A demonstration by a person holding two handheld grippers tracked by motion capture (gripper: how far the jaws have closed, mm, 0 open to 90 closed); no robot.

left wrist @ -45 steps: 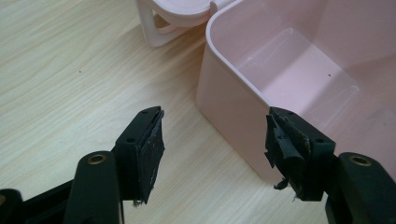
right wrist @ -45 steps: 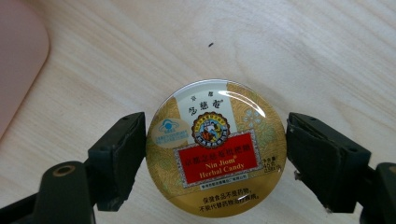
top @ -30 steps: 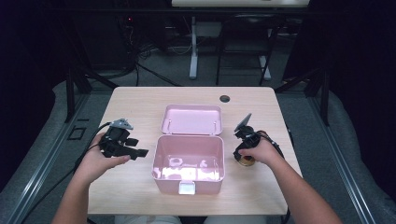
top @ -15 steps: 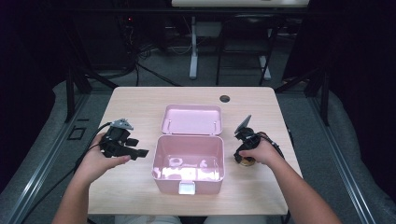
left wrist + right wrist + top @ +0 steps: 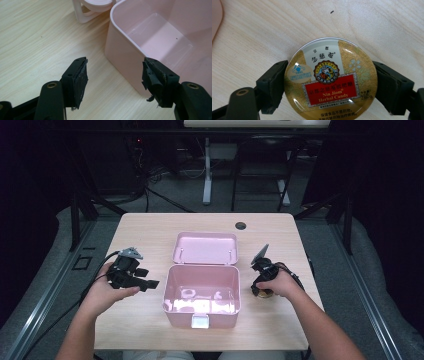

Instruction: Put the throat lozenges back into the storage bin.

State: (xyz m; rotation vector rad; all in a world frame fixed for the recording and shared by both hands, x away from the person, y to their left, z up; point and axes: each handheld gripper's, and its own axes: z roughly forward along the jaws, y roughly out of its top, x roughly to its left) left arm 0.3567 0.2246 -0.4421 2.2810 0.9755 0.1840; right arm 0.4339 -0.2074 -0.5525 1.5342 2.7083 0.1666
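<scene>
**Round candy tin caught between the right gripper's jaws beside the open pink box**

In the right gripper view, a round gold candy tin with a red label fills the lower middle of the frame, lying flat on the wooden table. The right gripper has one black jaw pressed against each side of the tin, so it is clamped on the tin. In the high view that gripper sits at the right of centre, just right of the pink box, with the tin showing as a small gold spot under the hand.

The box stands open in the middle of the high view, its lid lying flat behind it toward the top of the frame.

The left gripper sits at the left of centre in the high view, near the box's left wall. In the left gripper view its jaws stand wide apart with nothing between them; the box wall rises in the right half of the frame, and a corner of the lid shows at the top.
</scene>
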